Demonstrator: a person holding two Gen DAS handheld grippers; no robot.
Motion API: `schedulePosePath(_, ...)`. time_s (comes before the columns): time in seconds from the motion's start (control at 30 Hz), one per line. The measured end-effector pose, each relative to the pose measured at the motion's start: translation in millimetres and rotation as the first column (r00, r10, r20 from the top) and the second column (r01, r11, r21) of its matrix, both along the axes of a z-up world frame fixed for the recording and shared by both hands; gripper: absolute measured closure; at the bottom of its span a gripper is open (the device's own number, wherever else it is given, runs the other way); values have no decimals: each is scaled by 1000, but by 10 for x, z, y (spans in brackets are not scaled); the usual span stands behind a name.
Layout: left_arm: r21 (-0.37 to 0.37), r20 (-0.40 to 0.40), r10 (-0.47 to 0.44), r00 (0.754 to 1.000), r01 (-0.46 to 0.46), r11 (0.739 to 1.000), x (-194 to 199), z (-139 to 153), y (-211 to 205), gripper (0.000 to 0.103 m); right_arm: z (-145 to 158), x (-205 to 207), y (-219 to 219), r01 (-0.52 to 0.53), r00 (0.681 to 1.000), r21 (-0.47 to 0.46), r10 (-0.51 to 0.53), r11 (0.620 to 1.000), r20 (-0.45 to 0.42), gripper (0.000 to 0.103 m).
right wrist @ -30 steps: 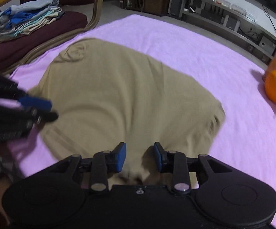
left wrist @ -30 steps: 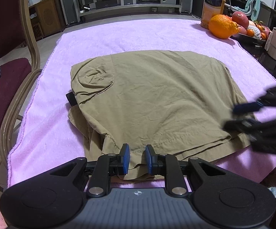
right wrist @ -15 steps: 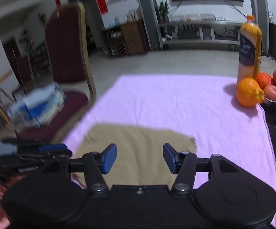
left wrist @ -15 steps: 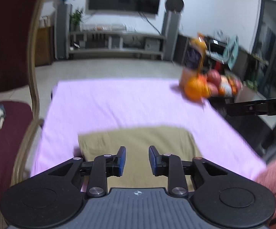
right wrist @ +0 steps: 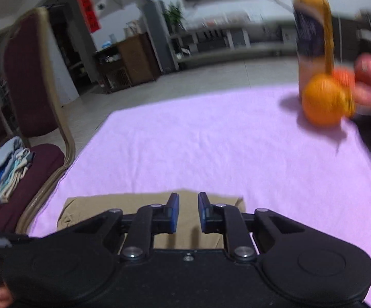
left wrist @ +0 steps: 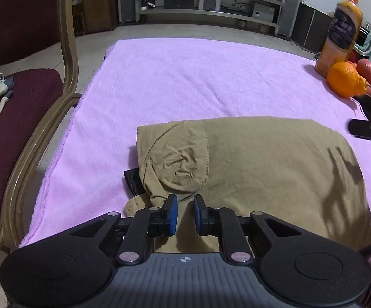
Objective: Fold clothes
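Note:
A folded khaki garment (left wrist: 257,159) lies on the pink towel (left wrist: 198,77) at its near edge. A black strap (left wrist: 132,181) sticks out from under the garment's left side. My left gripper (left wrist: 184,206) hangs just above the garment's near left corner, jaws a little apart and empty. My right gripper (right wrist: 187,206) is above the same garment (right wrist: 144,202), jaws a little apart and empty. It also shows as a dark shape at the right edge of the left wrist view (left wrist: 370,129).
A maroon chair (left wrist: 13,118) with a stack of folded clothes (right wrist: 3,169) stands left of the table. An orange (left wrist: 347,82), a juice bottle (left wrist: 339,30) and other fruit (left wrist: 367,68) sit at the far right corner.
Both grippers rose and tilted up from the garment, then the left dropped back down over its near left corner. The right gripper's jaws narrowed. The garment looks folded smaller than a second ago.

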State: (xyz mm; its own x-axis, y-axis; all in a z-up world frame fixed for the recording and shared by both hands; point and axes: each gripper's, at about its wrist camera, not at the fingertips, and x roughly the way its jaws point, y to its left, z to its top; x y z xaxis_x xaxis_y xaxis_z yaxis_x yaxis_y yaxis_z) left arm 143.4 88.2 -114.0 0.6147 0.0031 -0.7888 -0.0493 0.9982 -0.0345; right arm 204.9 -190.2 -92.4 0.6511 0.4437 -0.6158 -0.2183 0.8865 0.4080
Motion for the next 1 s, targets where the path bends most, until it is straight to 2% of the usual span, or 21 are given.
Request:
schedulePosePath(0.03, -2, 1, 4, 1000, -4, 1000, -10, -5, 23, 82, -75, 68, -38, 3, 999, 66, 0, 998, -41, 86)
schedulePosePath(0.13, -20, 15, 15, 1000, -14, 1000, -32, 39, 63, 83, -203, 178, -34, 5, 995, 195, 15, 981, -100, 85)
schedulePosePath(0.2, -27, 66, 18, 998, -16, 1000, -52, 146, 40, 90, -221, 183, -24, 11, 995, 232, 13, 973, -102, 85)
schedulePosePath(0.33, -29, 119, -16, 993, 19, 999, 166, 238, -82, 89, -163, 172, -63, 17, 998, 292, 3, 956, -68, 84)
schedulePosePath(0.53, -31, 192, -63, 979, 70, 997, 495, 359, -263, 89, -263, 328, 31, -2, 996, 330, 31, 944, -80, 83)
schedulePosePath(0.63, -67, 153, -18, 988, 28, 997, 593, 96, -207, 84, -371, 386, 152, -35, 993, 321, 70, 947, -99, 83)
schedulePosePath(0.7, -75, 149, 8, 989, 3, 997, 567, -6, -132, 84, -526, 444, 161, -23, 987, 310, 71, 951, -146, 84)
schedulePosePath(0.73, -84, 142, 33, 989, -21, 996, 546, -43, -88, 84, -624, 473, 148, -11, 983, 305, 66, 952, -173, 90)
schedulePosePath(0.8, -65, 128, 85, 988, -77, 995, 507, -104, -3, 83, -752, 499, 17, 30, 978, 354, 45, 935, -203, 103)
schedulePosePath(0.9, -30, 105, 165, 981, -163, 986, 438, -123, 147, 83, -884, 496, -215, 113, 971, 418, -11, 901, -238, 103)
schedulePosePath(0.97, 1, 71, 194, 978, -195, 981, 353, -84, 209, 84, -823, 382, -426, 241, 957, 314, -171, 918, -234, 103)
schedulePosePath(1.0, 18, 55, 209, 976, -210, 978, 310, -64, 240, 83, -807, 331, -565, 307, 938, 300, -234, 903, -256, 103)
